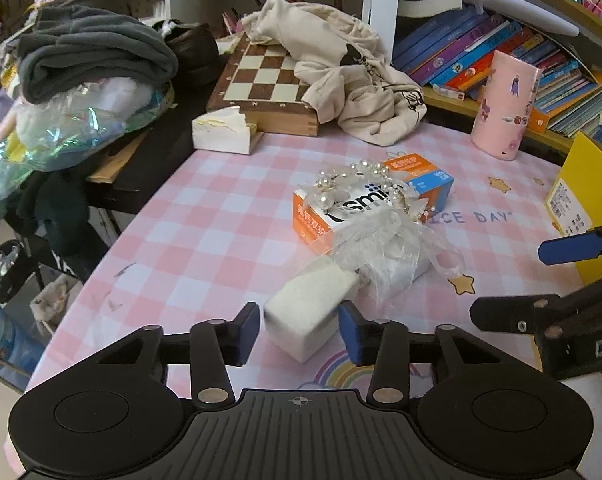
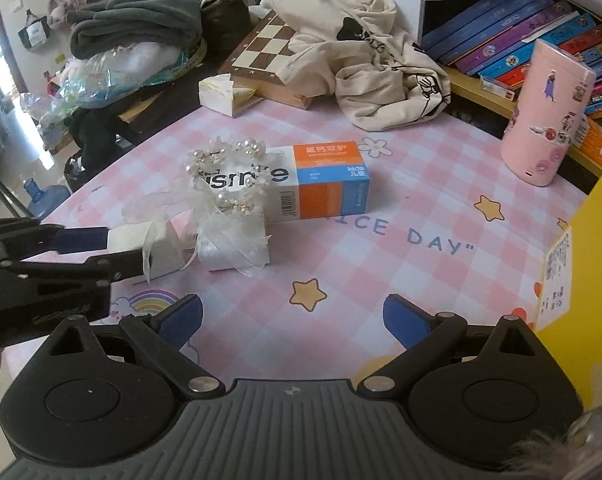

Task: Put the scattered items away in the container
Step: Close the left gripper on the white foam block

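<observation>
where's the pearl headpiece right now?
The pearl headpiece lies mid-table on the pink checked cloth, draped over the toothpaste box and a white box, just beyond the white block between the left gripper pads.

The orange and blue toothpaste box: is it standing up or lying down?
Lying down. The toothpaste box rests flat on a long side on the pink checked tablecloth, with a pearl headband draped over one end.

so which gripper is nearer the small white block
Left. The left gripper has its fingers on either side of the small white block, about touching it. The right gripper hangs open over bare tablecloth, off to the block's right.
</observation>
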Demonstrator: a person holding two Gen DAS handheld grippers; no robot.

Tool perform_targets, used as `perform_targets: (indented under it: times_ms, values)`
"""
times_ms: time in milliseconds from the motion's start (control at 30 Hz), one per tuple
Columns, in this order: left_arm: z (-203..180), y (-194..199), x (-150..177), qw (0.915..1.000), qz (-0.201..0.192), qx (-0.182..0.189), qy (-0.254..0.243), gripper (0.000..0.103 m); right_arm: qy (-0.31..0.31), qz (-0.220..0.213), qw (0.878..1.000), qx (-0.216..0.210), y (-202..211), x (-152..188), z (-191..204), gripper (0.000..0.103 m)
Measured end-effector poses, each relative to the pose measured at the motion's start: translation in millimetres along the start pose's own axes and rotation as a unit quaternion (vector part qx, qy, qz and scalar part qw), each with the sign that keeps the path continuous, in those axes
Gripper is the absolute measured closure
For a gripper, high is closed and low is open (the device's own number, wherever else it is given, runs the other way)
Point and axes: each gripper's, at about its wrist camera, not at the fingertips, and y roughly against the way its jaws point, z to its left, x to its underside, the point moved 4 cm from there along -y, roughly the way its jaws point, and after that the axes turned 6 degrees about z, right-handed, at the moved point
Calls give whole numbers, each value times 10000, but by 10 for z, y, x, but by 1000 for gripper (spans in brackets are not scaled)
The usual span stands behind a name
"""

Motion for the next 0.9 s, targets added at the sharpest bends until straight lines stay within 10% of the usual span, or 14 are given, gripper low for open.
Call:
perform_targets:
  times_ms: [567, 900]
  values:
    - [273, 288, 287, 9972, 233, 90, 700, 78, 432, -26, 9987, -265, -163, -119, 262, 6]
    - [332, 380, 397, 9960, 302, 12, 842, 78, 629, -64, 9978, -192, -500, -336, 367, 29]
